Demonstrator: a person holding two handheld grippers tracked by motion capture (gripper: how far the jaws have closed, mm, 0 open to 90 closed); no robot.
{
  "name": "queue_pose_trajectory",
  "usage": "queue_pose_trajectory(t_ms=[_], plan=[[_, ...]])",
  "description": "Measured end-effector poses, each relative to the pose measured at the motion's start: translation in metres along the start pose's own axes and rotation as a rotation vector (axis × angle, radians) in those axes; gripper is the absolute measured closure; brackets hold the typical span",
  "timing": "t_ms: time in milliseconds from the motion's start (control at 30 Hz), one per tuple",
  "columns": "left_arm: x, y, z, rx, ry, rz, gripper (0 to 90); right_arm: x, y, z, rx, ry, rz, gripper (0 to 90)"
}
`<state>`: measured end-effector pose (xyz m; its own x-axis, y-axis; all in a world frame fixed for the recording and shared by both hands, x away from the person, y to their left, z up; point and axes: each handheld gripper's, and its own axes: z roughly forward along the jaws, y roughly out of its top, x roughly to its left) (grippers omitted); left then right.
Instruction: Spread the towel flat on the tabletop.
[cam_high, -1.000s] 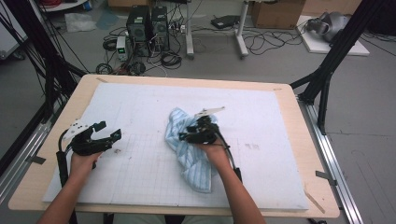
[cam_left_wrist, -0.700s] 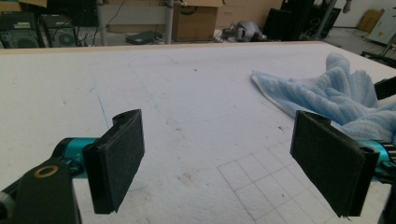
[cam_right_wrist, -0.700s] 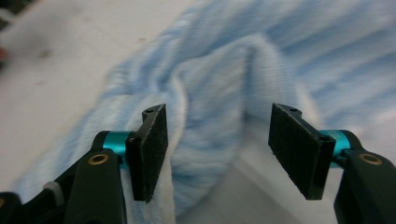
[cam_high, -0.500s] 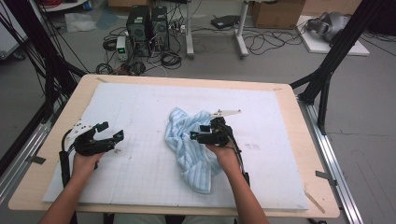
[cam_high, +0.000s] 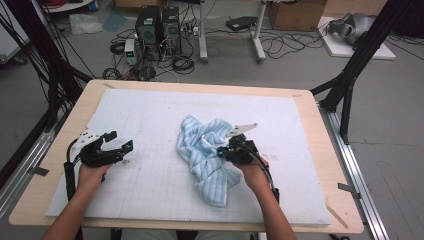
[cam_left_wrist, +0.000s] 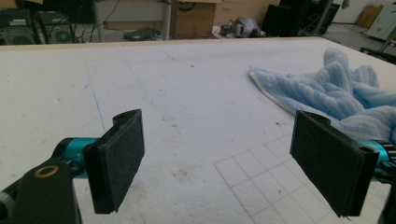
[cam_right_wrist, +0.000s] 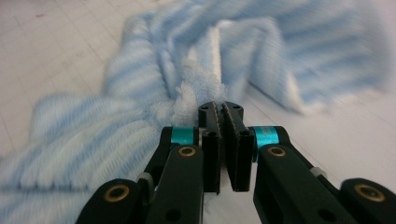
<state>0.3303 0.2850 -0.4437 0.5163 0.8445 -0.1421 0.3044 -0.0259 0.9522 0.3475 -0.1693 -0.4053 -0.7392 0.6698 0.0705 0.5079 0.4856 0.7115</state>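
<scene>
Covering most of the wooden table (cam_high: 320, 150), a white gridded mat (cam_high: 150, 130) leaves wide bare room on the left half and along the far edge for dragging or spreading. Near its middle lies a crumpled blue-striped towel (cam_high: 207, 150), soft, light and limp; it should sag and bunch rather than slide stiffly, so a corner or hem looks like the best hold. At the towel's right side the right gripper (cam_right_wrist: 223, 109) has just closed its jaws, pinching a fluffy fold. Well apart to the left, the left gripper (cam_left_wrist: 224, 154) hangs wide open over bare mat.
</scene>
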Motion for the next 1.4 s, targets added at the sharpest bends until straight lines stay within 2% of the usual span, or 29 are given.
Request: queue_pose_trajectory(t_ms=[100, 267, 433, 467, 533, 567, 600, 667, 733, 867, 900, 967, 1033, 1133, 1300, 1333, 1367, 1400], plan=[[-0.004, 0.0, 0.003, 0.01, -0.008, 0.003, 18.5, -0.007, -0.022, -0.023, 0.032, -0.102, -0.001, 85.8], [-0.013, 0.0, 0.009, 0.029, -0.022, 0.006, 21.5, -0.018, -0.067, -0.055, 0.068, -0.191, 0.058, 85.6], [-0.021, 0.003, 0.018, 0.036, -0.052, -0.028, 23.3, -0.019, -0.092, -0.072, 0.135, -0.278, 0.071, 83.6], [-0.023, 0.004, 0.02, 0.051, -0.059, -0.03, 23.4, -0.02, -0.093, -0.076, 0.124, -0.274, 0.079, 79.5], [-0.026, 0.007, 0.026, 0.069, -0.077, -0.033, 23.4, -0.022, -0.092, -0.085, 0.049, -0.276, 0.095, 69.5], [-0.028, 0.009, 0.029, 0.07, -0.091, -0.041, 24.8, -0.025, -0.087, -0.093, -0.049, -0.267, 0.122, 60.3], [-0.031, 0.012, 0.033, 0.067, -0.105, -0.048, 24.8, -0.025, -0.087, -0.093, -0.049, -0.267, 0.122, 60.3], [-0.038, 0.018, 0.044, 0.064, -0.143, -0.067, 26.3, -0.028, -0.079, -0.095, -0.11, -0.267, 0.132, 53.6], [-0.047, 0.024, 0.057, 0.08, -0.177, -0.071, 28.6, -0.032, -0.07, -0.092, -0.156, -0.26, 0.149, 49.7], [-0.066, 0.037, 0.087, 0.117, -0.189, -0.025, 27.5, -0.039, -0.06, -0.079, -0.186, -0.246, 0.165, 47.4], [-0.068, 0.038, 0.091, 0.125, -0.186, -0.018, 27.3, -0.04, -0.058, -0.075, -0.176, -0.247, 0.163, 46.8], [-0.077, 0.043, 0.109, 0.144, -0.174, -0.017, 27.2, -0.04, -0.058, -0.07, -0.159, -0.244, 0.151, 46.3], [-0.084, 0.045, 0.127, 0.179, -0.16, 0.001, 27.0, -0.04, -0.058, -0.069, -0.153, -0.247, 0.141, 45.1], [-0.099, 0.041, 0.151, 0.257, -0.157, 0.03, 26.5, -0.041, -0.06, -0.07, -0.164, -0.244, 0.154, 44.5], [-0.121, 0.032, 0.174, 0.376, -0.155, 0.122, 28.1, -0.044, -0.066, -0.071, -0.173, -0.237, 0.175, 44.0], [-0.124, 0.03, 0.176, 0.396, -0.152, 0.141, 31.1, -0.045, -0.067, -0.07, -0.171, -0.233, 0.179, 43.7], [-0.127, 0.027, 0.179, 0.429, -0.147, 0.178, 36.5, -0.045, -0.067, -0.07, -0.168, -0.231, 0.184, 43.7], [-0.128, 0.027, 0.178, 0.425, -0.137, 0.216, 43.6, -0.045, -0.068, -0.07, -0.169, -0.229, 0.187, 43.7]])
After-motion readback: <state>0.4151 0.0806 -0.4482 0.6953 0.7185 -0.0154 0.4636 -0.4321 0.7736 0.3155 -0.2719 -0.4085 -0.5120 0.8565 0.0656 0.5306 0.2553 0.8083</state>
